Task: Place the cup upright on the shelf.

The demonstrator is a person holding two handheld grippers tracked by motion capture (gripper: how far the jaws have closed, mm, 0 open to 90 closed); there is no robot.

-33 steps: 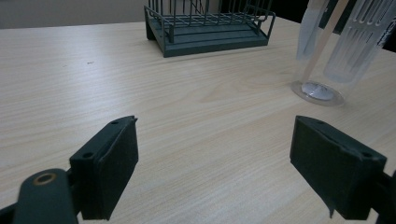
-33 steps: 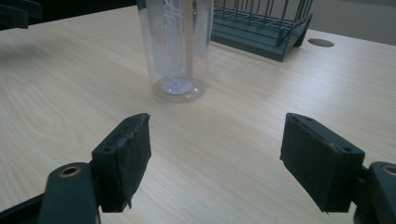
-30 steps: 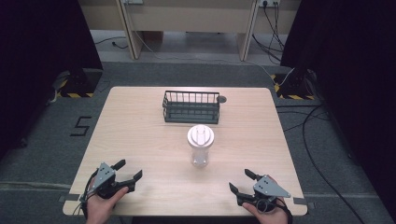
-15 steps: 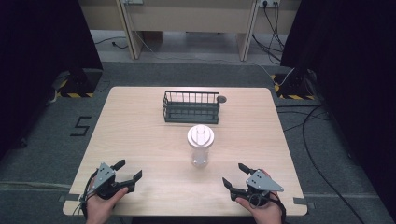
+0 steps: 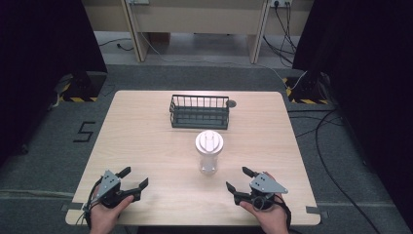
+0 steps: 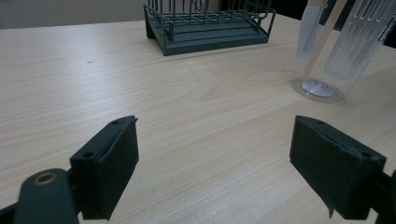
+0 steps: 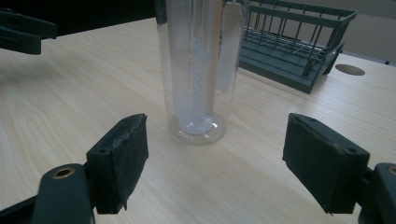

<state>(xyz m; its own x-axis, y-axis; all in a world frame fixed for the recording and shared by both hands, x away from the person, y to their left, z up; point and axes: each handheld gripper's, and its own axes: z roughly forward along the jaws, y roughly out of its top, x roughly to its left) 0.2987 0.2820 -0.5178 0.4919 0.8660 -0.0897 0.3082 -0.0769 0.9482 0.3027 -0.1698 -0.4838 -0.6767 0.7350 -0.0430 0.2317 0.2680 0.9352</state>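
Observation:
A clear plastic tumbler [image 5: 209, 156] with a white lid stands upright at the middle of the light wood table [image 5: 146, 136]. My right gripper [image 5: 237, 178] rests open on the table just to the near right of the tumbler, with a hand around it. In the right gripper view the tumbler [image 7: 198, 70] stands straight ahead between and beyond the open jaws [image 7: 215, 149]. My left gripper [image 5: 135, 176] lies open at the near left, nothing between its jaws [image 6: 215, 140]. From there the tumbler [image 6: 327, 51] is off to the far right.
A dark wire basket [image 5: 199, 111] sits empty behind the tumbler, toward the table's far edge; it is also in the gripper views [image 6: 210, 23] [image 7: 299, 51]. A round cable hole [image 5: 232, 103] lies beside its right end. Black curtains flank the table.
My right gripper has slid left and a little forward, toward the tumbler. The left gripper, tumbler and basket have stayed put.

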